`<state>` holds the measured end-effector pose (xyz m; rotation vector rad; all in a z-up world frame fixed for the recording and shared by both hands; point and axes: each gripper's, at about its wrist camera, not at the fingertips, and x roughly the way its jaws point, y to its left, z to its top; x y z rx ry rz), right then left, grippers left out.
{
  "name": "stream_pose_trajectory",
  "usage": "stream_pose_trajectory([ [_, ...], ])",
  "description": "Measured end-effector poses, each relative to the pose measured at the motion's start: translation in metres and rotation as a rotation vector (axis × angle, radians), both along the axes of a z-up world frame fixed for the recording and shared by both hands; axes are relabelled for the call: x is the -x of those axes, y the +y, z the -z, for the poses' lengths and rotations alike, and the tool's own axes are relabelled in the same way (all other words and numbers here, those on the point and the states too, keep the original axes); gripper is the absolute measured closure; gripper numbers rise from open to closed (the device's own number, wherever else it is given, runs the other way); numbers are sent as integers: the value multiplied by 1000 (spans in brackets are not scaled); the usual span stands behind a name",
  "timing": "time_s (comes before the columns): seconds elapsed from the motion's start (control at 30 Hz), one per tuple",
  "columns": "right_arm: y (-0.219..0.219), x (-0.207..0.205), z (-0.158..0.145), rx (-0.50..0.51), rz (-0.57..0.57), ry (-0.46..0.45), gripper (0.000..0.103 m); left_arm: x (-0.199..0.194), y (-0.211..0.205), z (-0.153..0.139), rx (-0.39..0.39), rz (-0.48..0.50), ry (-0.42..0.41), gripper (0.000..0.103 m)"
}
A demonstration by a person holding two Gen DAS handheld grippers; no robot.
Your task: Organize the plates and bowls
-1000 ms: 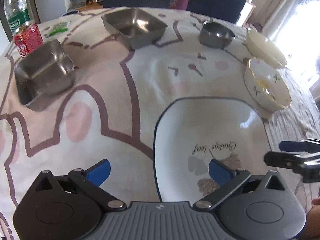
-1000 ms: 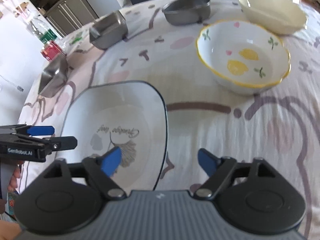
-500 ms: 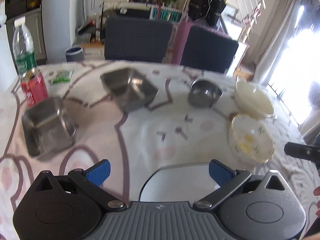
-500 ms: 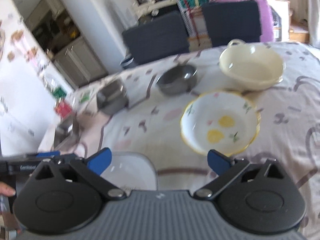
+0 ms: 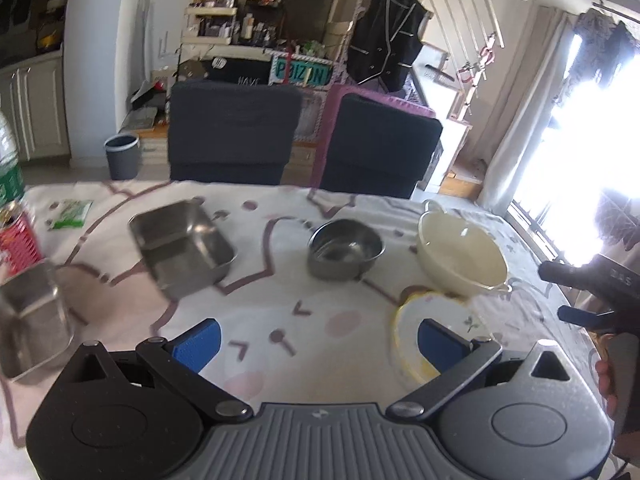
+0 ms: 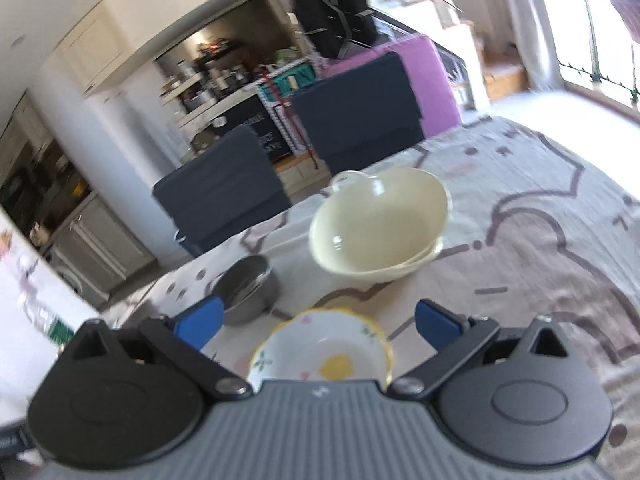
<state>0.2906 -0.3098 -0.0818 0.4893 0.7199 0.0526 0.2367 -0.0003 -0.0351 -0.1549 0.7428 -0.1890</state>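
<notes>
My left gripper hangs open above the patterned tablecloth with nothing between its blue pads. Beyond it lie a square steel tray, a round steel bowl, a cream bowl with handles and a yellow-rimmed floral bowl; another steel tray sits at the left. My right gripper is open and empty, raised over the floral bowl. The cream bowl and the steel bowl lie behind it. The white plate is out of view.
A red can and a water bottle stand at the left table edge by a green packet. Two dark chairs line the far side. The right gripper's tips show at the right edge of the left wrist view.
Both grippers rose and tilted up from the white plate, which left both views. The right gripper swung right over the floral bowl and rolled. Both stayed open.
</notes>
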Motion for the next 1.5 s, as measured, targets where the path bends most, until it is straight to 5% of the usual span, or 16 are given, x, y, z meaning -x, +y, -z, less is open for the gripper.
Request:
stream_pose_trajectory([
  [0.3,-45,-42,36,-90,184,87,2,-38,-42,6,-48,23,35,0],
  [0.43,-61,-60,52,-198,219,126,26,-61,-66,8,-95,94,12,0],
  [0.77,-60,-89,77,-172,266,169,60,-99,-139,19,-229,227,-108,0],
  [0.83,-64,-93,87,-198,279,193,79,-102,-147,22,-229,251,-111,0],
  [0.97,-70,-93,100,-289,280,198,81,-104,-156,30,-212,280,-109,0],
  [1.2,-75,-86,95,-193,182,167,84,-102,-148,29,-94,285,-91,0],
  [1.5,-124,-29,85,-131,82,156,86,-99,-169,24,-49,358,-77,8],
])
